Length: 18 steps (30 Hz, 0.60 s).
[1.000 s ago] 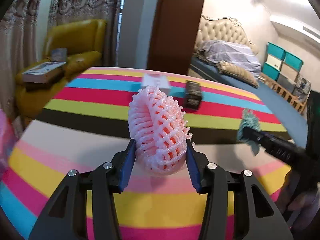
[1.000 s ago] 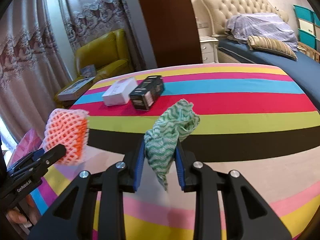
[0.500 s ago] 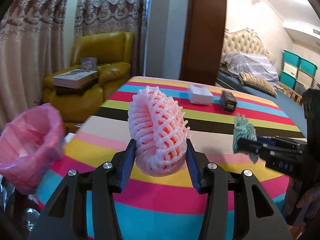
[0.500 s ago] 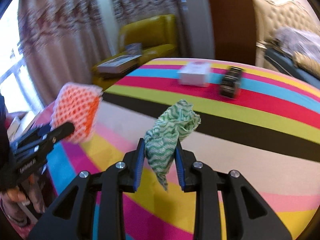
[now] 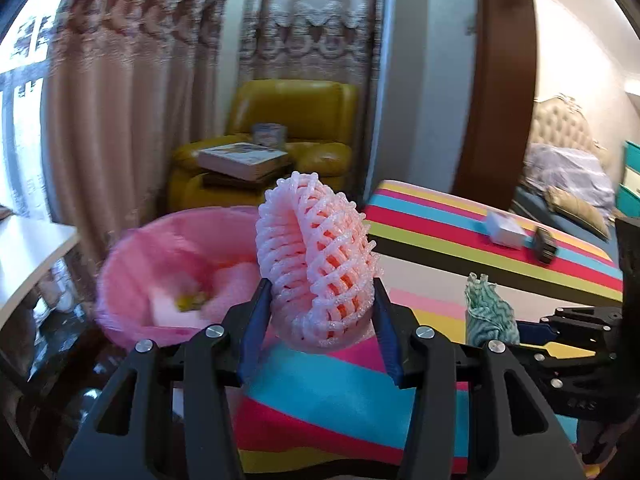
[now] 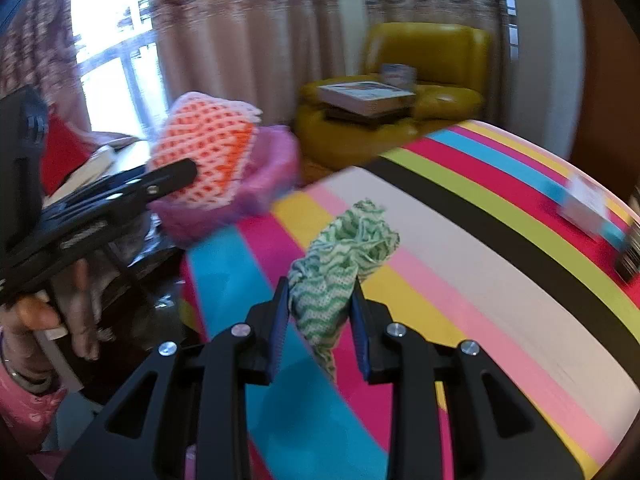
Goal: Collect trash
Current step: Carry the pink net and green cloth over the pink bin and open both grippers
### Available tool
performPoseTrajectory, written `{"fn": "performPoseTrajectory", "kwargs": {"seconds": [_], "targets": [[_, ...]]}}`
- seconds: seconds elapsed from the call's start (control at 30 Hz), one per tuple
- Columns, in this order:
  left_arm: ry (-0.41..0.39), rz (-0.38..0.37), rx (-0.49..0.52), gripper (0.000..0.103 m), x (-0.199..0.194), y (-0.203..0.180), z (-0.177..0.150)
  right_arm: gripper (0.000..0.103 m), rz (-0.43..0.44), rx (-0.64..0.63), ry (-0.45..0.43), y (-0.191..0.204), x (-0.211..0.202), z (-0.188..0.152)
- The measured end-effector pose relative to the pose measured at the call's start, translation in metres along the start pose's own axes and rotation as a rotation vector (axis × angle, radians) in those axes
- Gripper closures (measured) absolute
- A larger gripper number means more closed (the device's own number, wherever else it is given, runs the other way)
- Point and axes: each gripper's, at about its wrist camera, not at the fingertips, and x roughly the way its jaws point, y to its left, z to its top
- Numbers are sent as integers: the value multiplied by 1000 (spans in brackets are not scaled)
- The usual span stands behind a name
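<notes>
Trash bin: a round bin lined with a pink plastic bag (image 5: 160,276) sits ahead and to the left of the left gripper, off the table's edge; something white and yellow lies inside, blurred.
Left gripper: the black two-finger left gripper (image 5: 318,320) has its blue-padded fingers clamped on both sides of the net.
Foam net: a pink-white foam fruit net with an orange inside (image 5: 316,260) stands up between the left fingers, just right of the bin's mouth.
Table: a table with a bright striped cloth (image 6: 500,260) lies under and ahead of both grippers.
Right gripper: the black right gripper (image 6: 320,316) is closed on the rag, to the right of the left one.
Rag: a crumpled green-and-white wavy-patterned cloth (image 6: 340,264) sticks up from the right fingers, above the cloth's stripes.
Boxes: a white box (image 5: 506,230) and a dark box (image 5: 546,244) lie touching, well ahead to the right.
Armchair: a yellow leather armchair (image 5: 288,120) holding books (image 5: 244,158) stands beyond the bin.
</notes>
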Motion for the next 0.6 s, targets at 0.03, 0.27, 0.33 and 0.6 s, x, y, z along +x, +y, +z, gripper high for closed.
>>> {"fn": "performPoseTrajectory", "kwargs": {"seconds": [0.03,0.27,0.33,0.6], "targets": [[1,11,-7,57,0,7,2,74,7,-10,1,4,5,6],[42,109,-48,56,-1,70,14,74,92,-56,0,35,35,52],[41,127,-66,56,-2,87,19,74,109,-48,3,39,43,64],[52,144,-135,56,7,130,37,72,144,-80,-17,67,76,118]]}}
